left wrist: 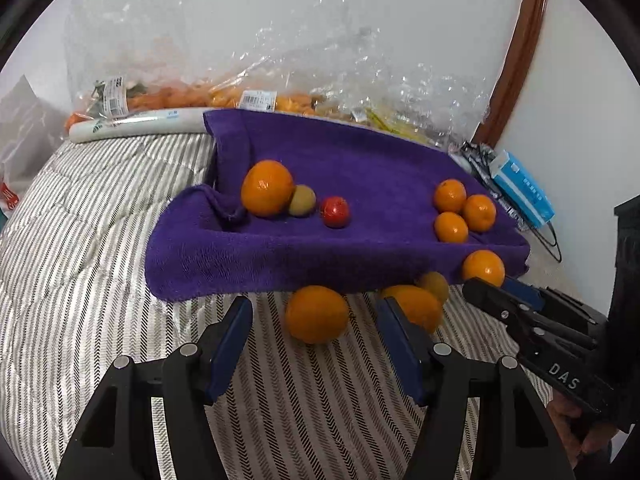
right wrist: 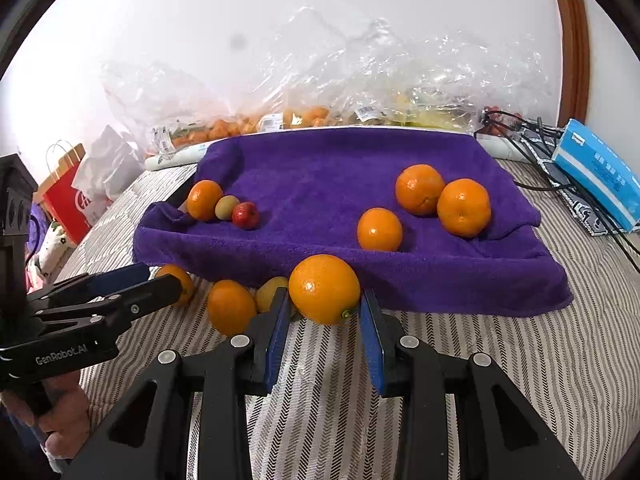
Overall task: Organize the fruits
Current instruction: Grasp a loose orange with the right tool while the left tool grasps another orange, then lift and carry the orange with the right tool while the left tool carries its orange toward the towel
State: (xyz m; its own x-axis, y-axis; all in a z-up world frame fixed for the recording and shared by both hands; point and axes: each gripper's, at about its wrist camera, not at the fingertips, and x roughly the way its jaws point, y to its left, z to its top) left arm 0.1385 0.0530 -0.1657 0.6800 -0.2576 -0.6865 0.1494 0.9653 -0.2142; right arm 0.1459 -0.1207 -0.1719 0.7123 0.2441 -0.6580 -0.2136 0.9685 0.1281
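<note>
Oranges (left wrist: 256, 100) blur, perhaps, behind plastic (left wrist: 280, 40).

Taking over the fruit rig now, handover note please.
Left gripper: open, empty; a loose orange lies just ahead of its tips.
Right gripper: pads against the front orange, seemingly gripped, not lifted off the striped bedding.
Done: on the purple towel, three oranges grouped right; big orange, greenish fruit and red fruit grouped left.
Left: four fruits off the towel's front edge, those two plus a middle orange and a yellowish fruit.
</note>
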